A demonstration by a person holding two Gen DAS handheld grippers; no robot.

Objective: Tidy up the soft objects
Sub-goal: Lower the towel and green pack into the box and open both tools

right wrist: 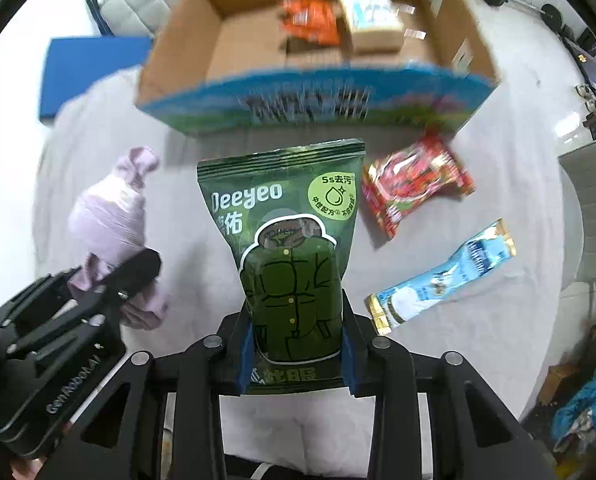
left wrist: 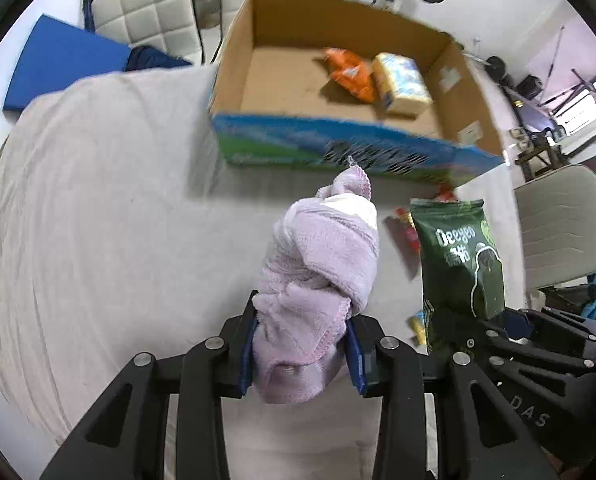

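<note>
My left gripper point(left wrist: 303, 344) is shut on a rolled lilac towel point(left wrist: 325, 264) and holds it above the white cloth-covered table point(left wrist: 98, 208). The towel also shows in the right wrist view point(right wrist: 110, 216). My right gripper point(right wrist: 296, 344) is shut on a green Deeyeo pouch point(right wrist: 290, 240), held upright; the pouch also shows in the left wrist view point(left wrist: 457, 256). An open cardboard box point(left wrist: 234, 60) with a blue printed front stands ahead, also in the right wrist view point(right wrist: 186, 40). It holds an orange packet point(left wrist: 349, 74) and a yellow pack point(left wrist: 403, 84).
A red snack packet point(right wrist: 413, 184) and a light blue packet point(right wrist: 441, 276) lie on the table right of the pouch. A blue mat point(left wrist: 62, 64) and white padded chairs point(left wrist: 150, 12) stand beyond the table. Another chair point(left wrist: 561, 224) is at the right.
</note>
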